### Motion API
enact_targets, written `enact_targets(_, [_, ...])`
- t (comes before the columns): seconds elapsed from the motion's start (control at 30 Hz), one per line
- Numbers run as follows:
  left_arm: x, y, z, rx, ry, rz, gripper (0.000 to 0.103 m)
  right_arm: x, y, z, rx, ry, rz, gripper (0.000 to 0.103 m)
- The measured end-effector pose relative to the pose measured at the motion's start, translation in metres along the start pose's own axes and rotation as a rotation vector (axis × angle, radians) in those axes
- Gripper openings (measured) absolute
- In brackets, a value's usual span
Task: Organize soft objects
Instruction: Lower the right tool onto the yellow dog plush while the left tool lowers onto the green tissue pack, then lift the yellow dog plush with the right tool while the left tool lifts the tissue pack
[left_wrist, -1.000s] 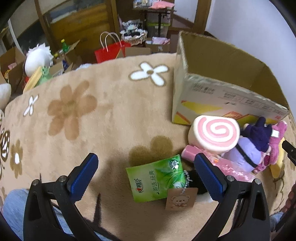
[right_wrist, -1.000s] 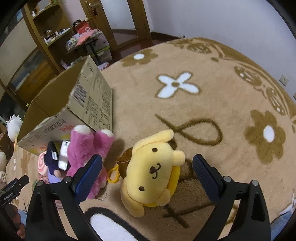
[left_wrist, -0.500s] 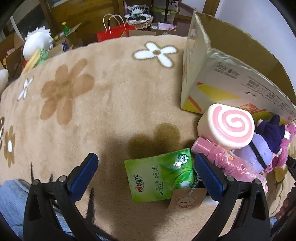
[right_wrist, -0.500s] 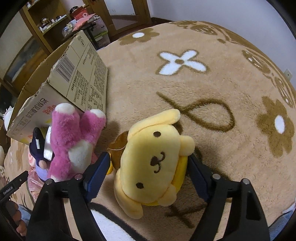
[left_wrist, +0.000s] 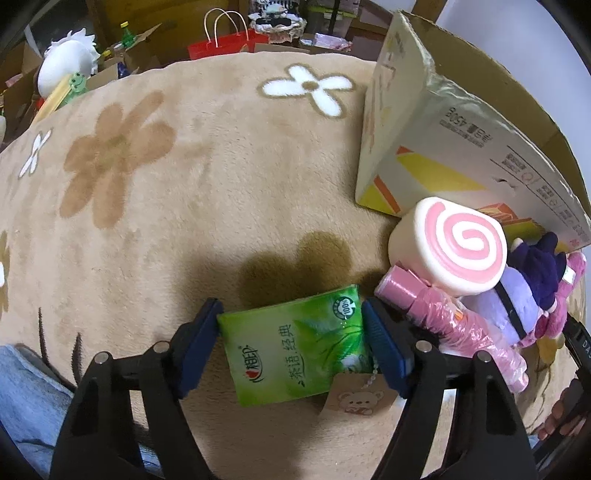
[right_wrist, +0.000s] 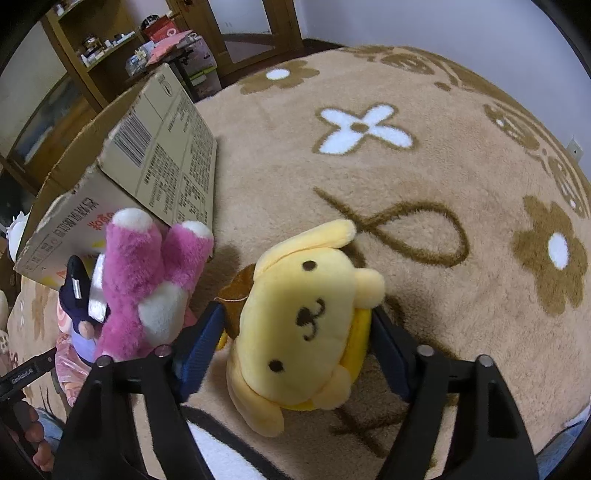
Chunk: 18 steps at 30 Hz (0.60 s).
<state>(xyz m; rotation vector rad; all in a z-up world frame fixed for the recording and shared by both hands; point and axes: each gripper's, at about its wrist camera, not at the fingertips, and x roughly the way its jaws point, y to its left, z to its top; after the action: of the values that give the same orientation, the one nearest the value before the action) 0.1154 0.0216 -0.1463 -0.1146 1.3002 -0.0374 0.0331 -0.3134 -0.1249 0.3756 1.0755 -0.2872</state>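
The green tissue pack (left_wrist: 295, 343) is lying on the carpet (left_wrist: 166, 192) with the left tongs (left_wrist: 291, 332) clamping its short sides; the yellow dog plush (right_wrist: 303, 321) is sitting squeezed between the right tongs (right_wrist: 295, 336). The slick wrapper could be slipping free on a lift, and the bear tag (left_wrist: 356, 397) under the pack's corner may be dragging along. The plush's round head could be squirting out. Right of the left tongs, the swirl cushion (left_wrist: 454, 243) and pink bundle (left_wrist: 454, 325) are crowding in; ahead, toward the cardboard box (left_wrist: 443, 122), the carpet is lying open.
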Motion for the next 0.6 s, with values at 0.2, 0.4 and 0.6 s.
enact_targets(0.2, [-0.008, -0.002, -0.002, 0.006, -0.040, 0.005, 0.075, 0.002, 0.001, -0.001, -0.010, 0.009, -0.001, 0.067])
enact_targets(0.4, [-0.028, -0.011, -0.008, 0.067, -0.141, 0.063, 0.075, -0.017, 0.004, 0.001, -0.016, -0.072, 0.045, 0.061])
enact_targets(0.6, [-0.053, -0.019, -0.010, 0.112, -0.268, 0.080, 0.075, -0.045, 0.015, 0.003, -0.050, -0.209, 0.072, 0.061])
